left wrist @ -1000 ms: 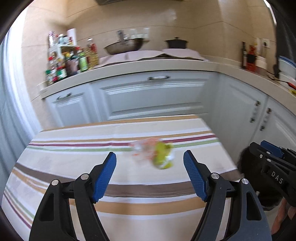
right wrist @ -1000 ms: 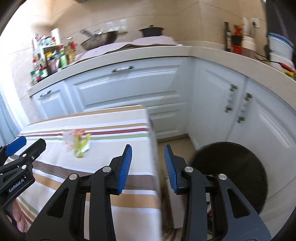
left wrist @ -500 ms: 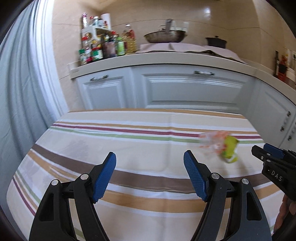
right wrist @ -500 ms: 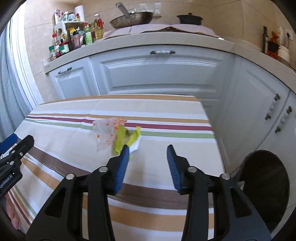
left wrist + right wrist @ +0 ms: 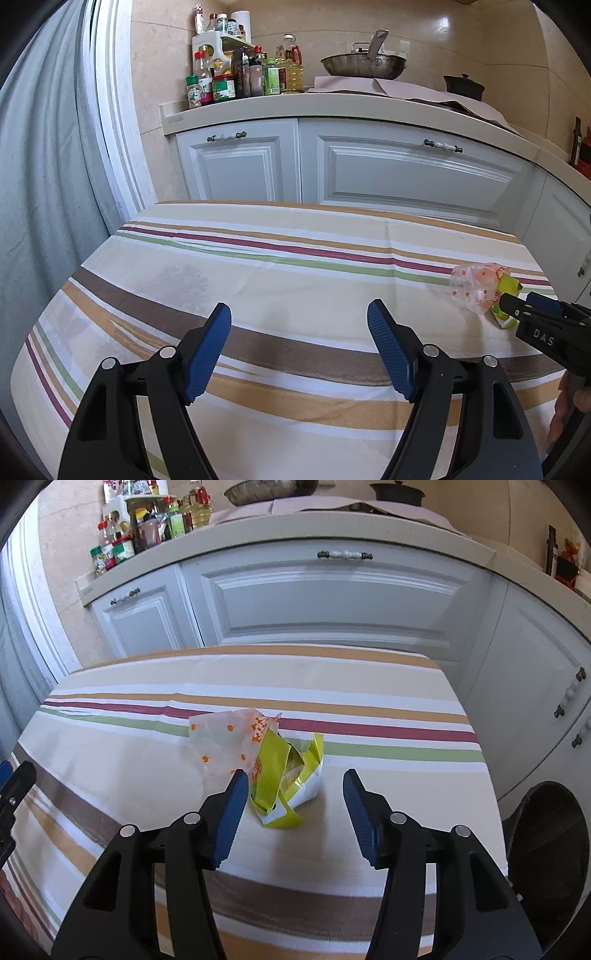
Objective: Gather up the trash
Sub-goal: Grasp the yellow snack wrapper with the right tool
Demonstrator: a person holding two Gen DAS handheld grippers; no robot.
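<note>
A crumpled wrapper, part clear plastic with orange dots and part yellow-green, lies on the striped tablecloth. My right gripper is open and hovers just in front of it, with the left fingertip close to the wrapper's left edge. In the left wrist view the wrapper sits at the far right, partly behind the right gripper's tip. My left gripper is open and empty over the middle of the tablecloth.
A black trash bin stands on the floor to the right of the table. White cabinets and a counter with bottles, a wok and a black pot lie beyond. A curtain hangs at the left.
Both grippers have swung left, away from the bin. The right gripper has opened wider and come close to the wrapper. The left gripper now faces the table's middle.
</note>
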